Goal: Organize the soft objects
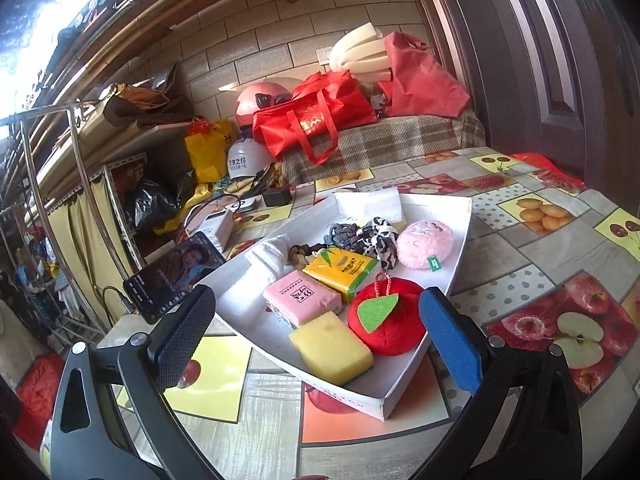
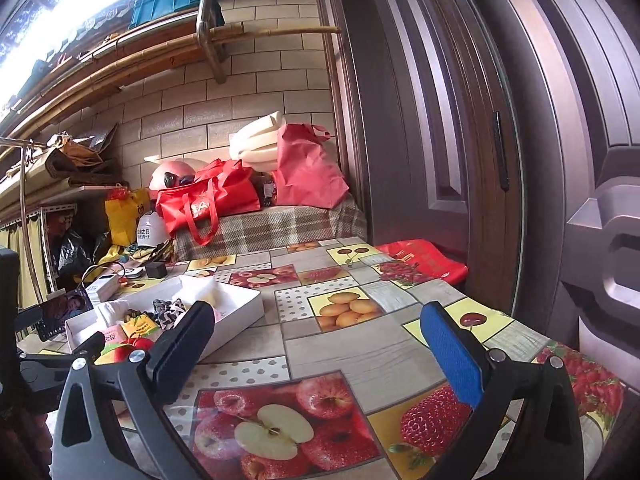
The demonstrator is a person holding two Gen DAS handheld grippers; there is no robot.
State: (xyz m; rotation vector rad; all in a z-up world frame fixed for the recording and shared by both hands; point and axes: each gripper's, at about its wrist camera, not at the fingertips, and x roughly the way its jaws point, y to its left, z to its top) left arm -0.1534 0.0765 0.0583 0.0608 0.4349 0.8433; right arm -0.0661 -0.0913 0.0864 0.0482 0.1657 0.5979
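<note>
A white cardboard tray (image 1: 460, 248) sits on the fruit-print tablecloth and holds several soft objects: a yellow sponge (image 1: 331, 347), a red plush apple (image 1: 386, 320), a pink tissue pack (image 1: 301, 298), a yellow tissue pack (image 1: 342, 270), a pink plush ball (image 1: 425, 243), a cow-print scrunchie (image 1: 378, 238) and a white rolled cloth (image 1: 268, 254). My left gripper (image 1: 316, 340) is open and empty just in front of the tray, over the sponge and apple. My right gripper (image 2: 320, 352) is open and empty above the tablecloth, right of the tray (image 2: 240, 312).
A phone (image 1: 172, 276) stands propped left of the tray, with a white box (image 1: 218, 230) and cables behind. Beyond the table a plaid-covered bench (image 1: 384, 140) carries red bags and helmets. A dark wooden door (image 2: 480, 140) stands to the right.
</note>
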